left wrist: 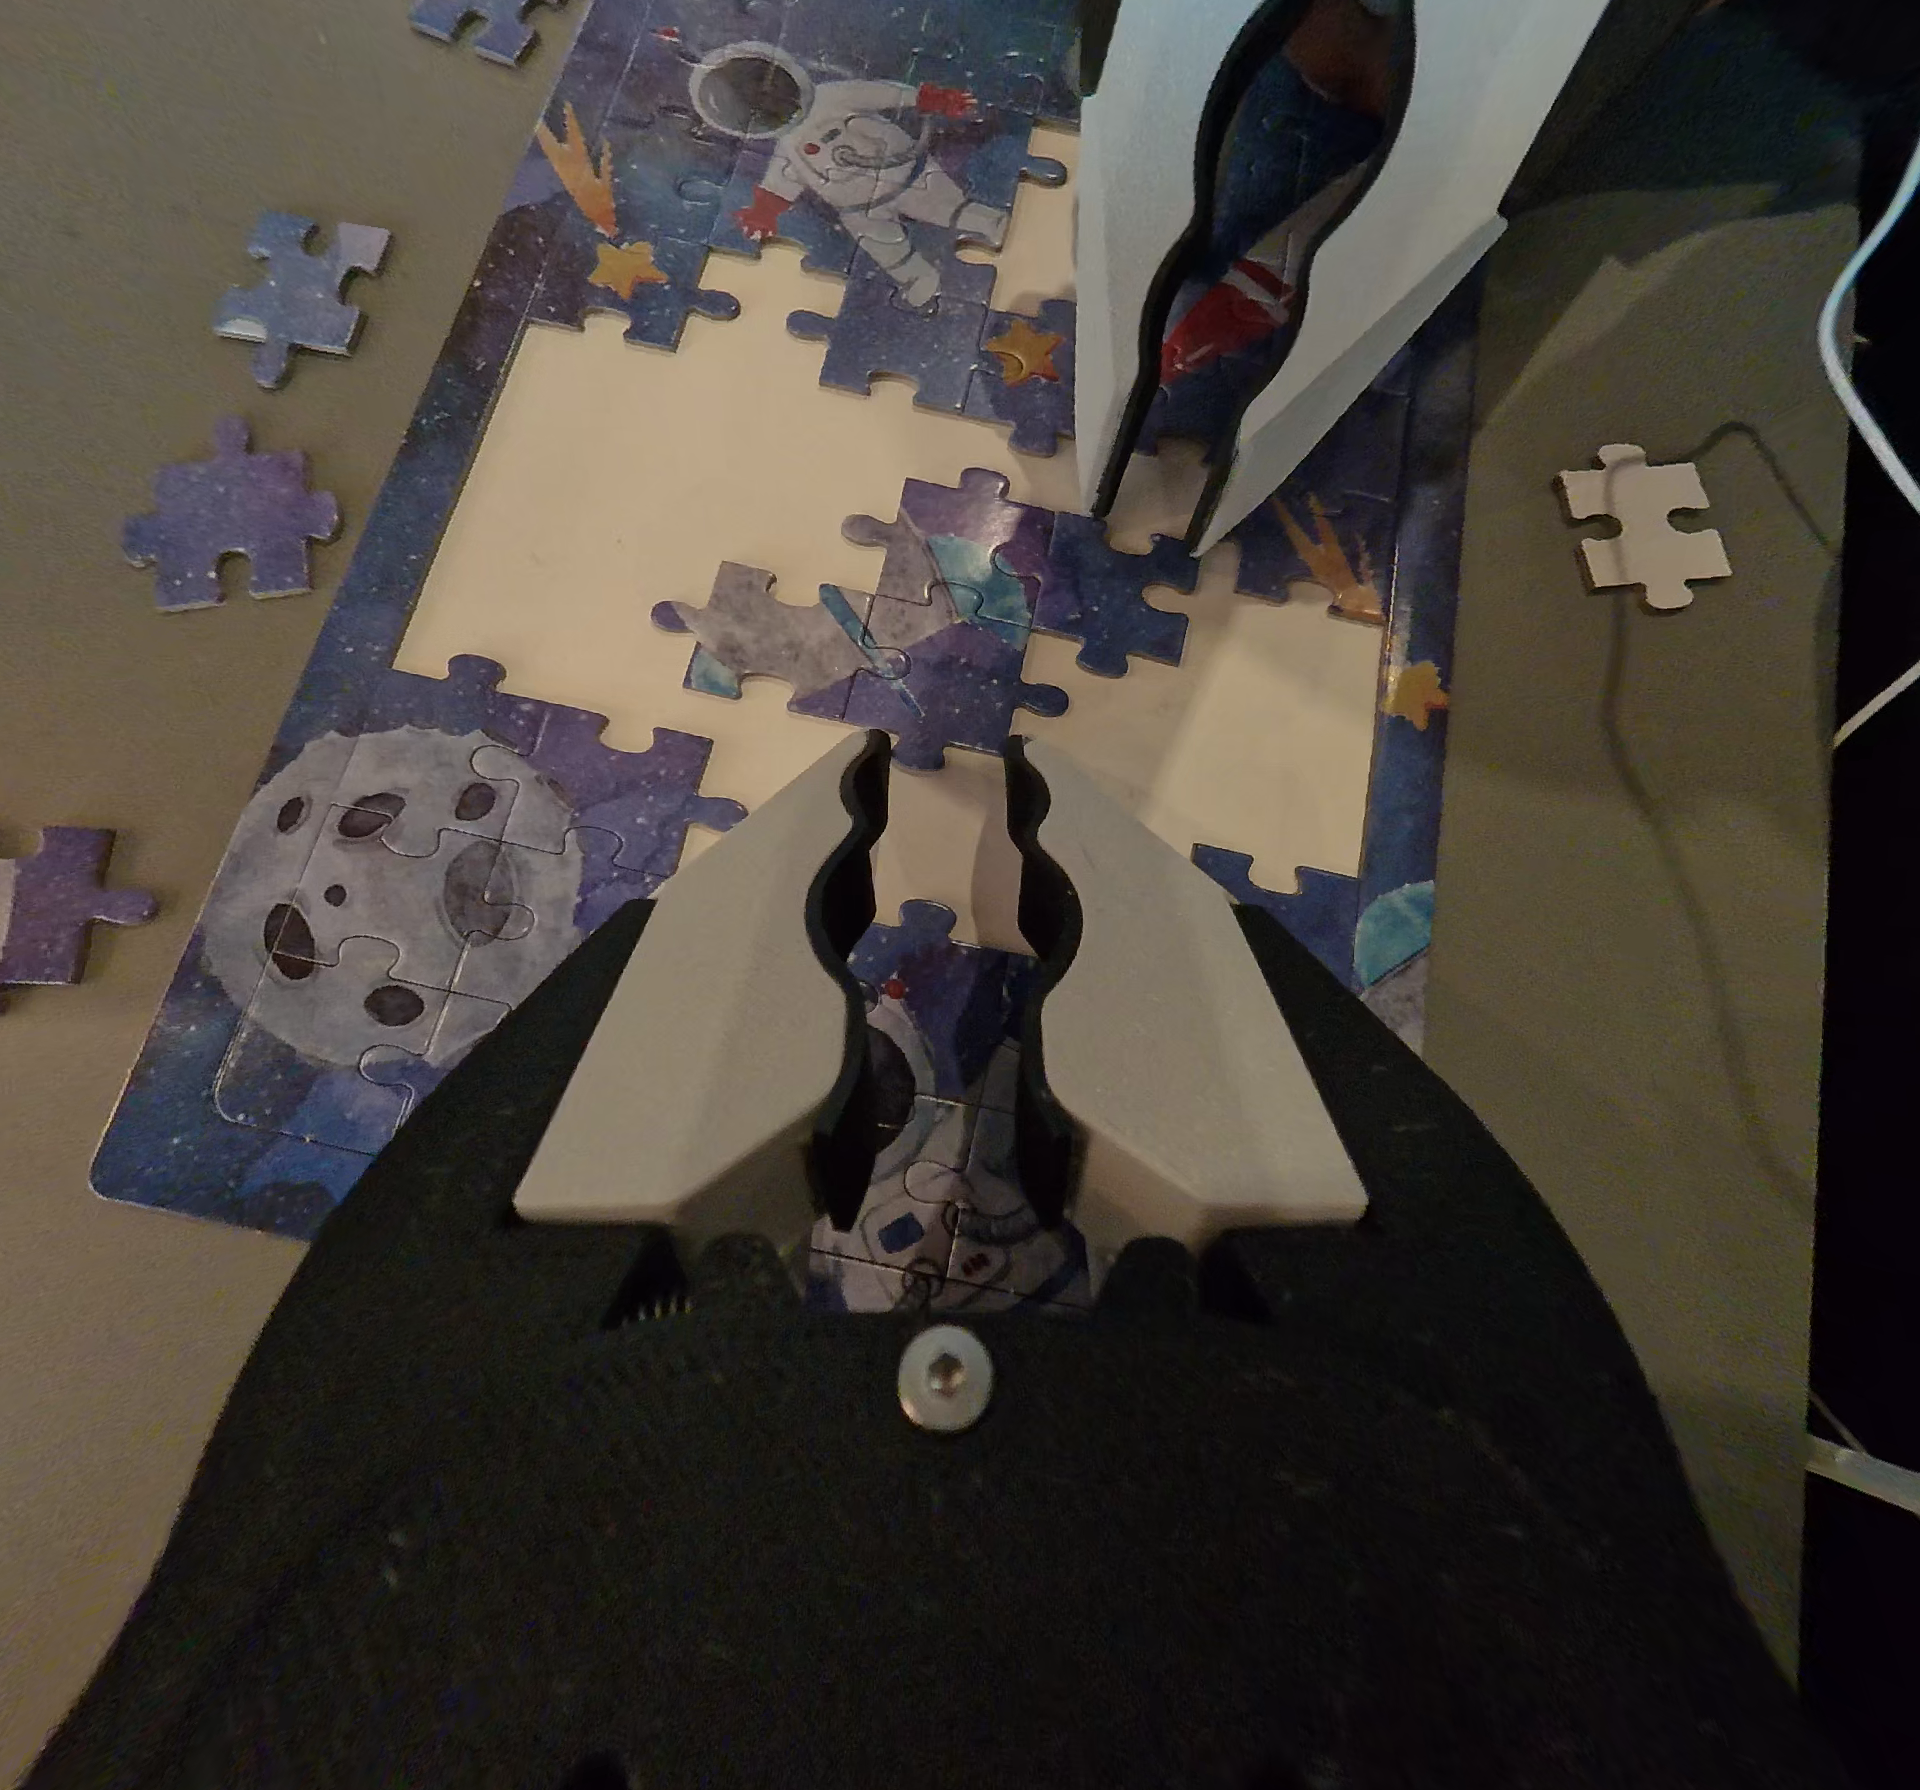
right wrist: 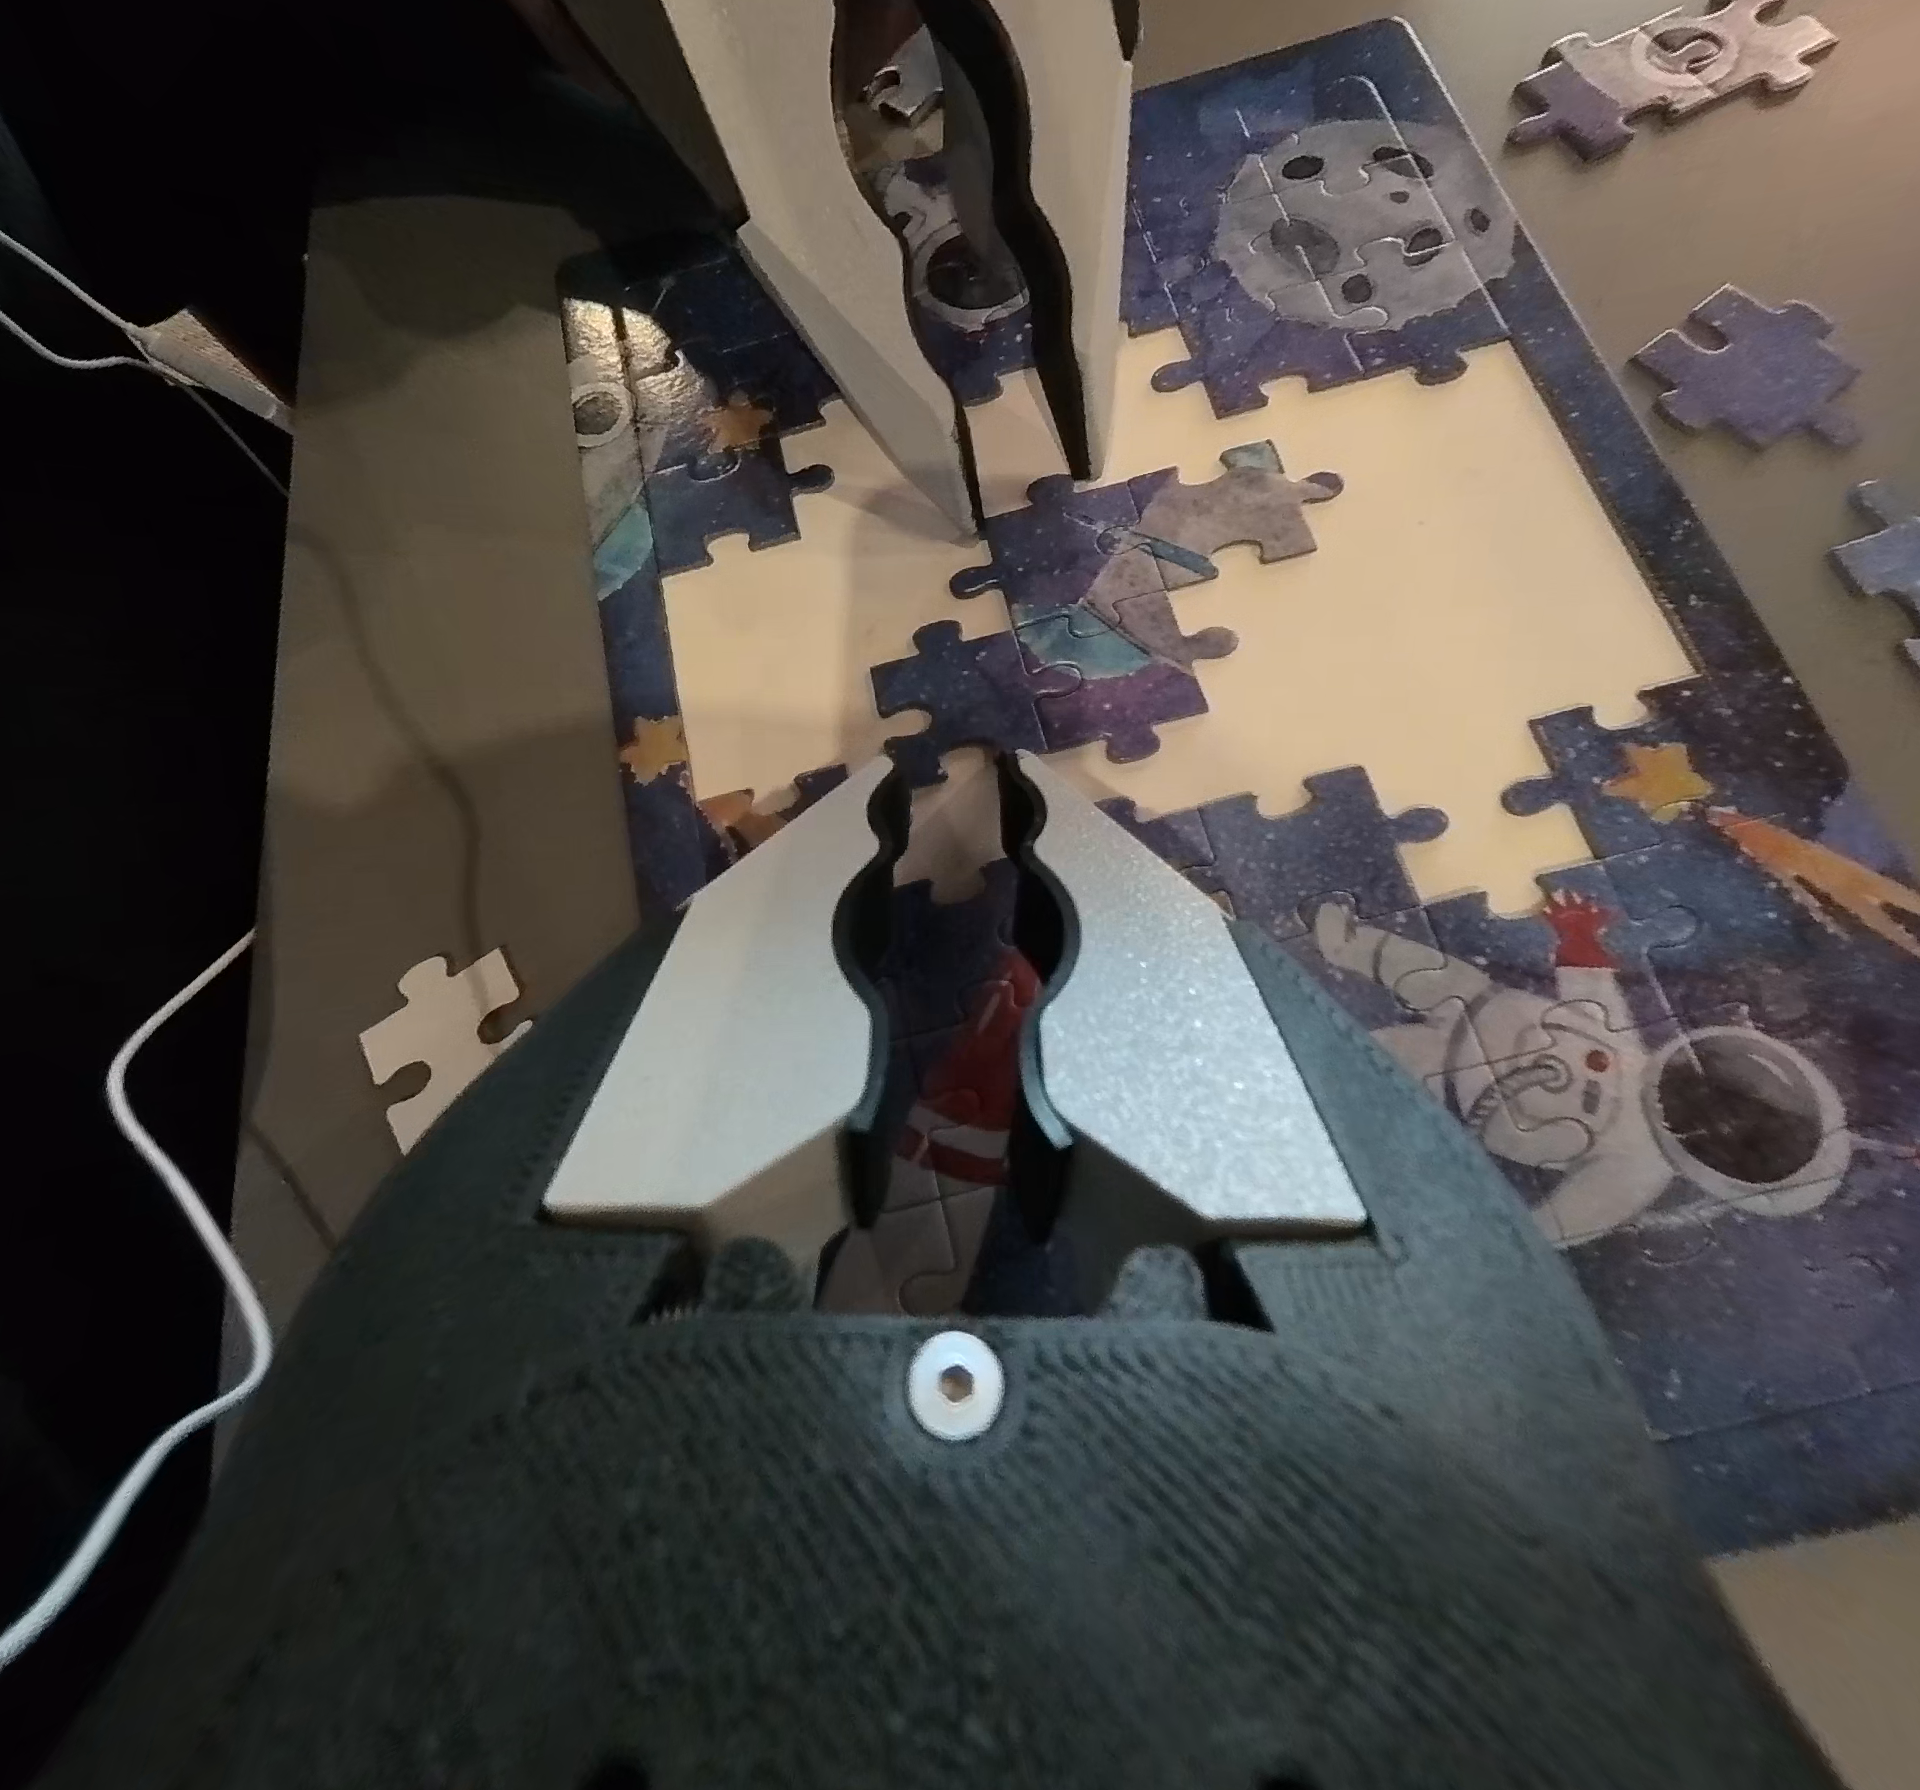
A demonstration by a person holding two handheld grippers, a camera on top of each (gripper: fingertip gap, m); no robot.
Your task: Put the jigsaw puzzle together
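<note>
A space-themed jigsaw sits in its tray [left wrist: 623, 493], assembled along both ends and the border, with the cream base bare in the middle [right wrist: 1403, 577]. A loose cluster of joined pieces [left wrist: 914, 618] lies on that bare base, with a dark blue piece [left wrist: 1117, 587] at its side. My left gripper [left wrist: 945, 753] is slightly open and empty, its tips at the cluster's near edge. My right gripper [left wrist: 1158, 519] comes from the opposite side, slightly open, its tips at the dark blue piece's edge [right wrist: 956, 680]. In the right wrist view the right gripper [right wrist: 951, 769] faces the left gripper [right wrist: 1023, 493] across the cluster [right wrist: 1101, 597].
Several loose pieces lie on the table beside the tray [left wrist: 234, 519] [left wrist: 301, 296] [right wrist: 1756, 369] [right wrist: 1662, 67]. One face-down white piece [left wrist: 1647, 530] lies on the other side near the table edge. A white cable [right wrist: 177, 1117] hangs past that edge.
</note>
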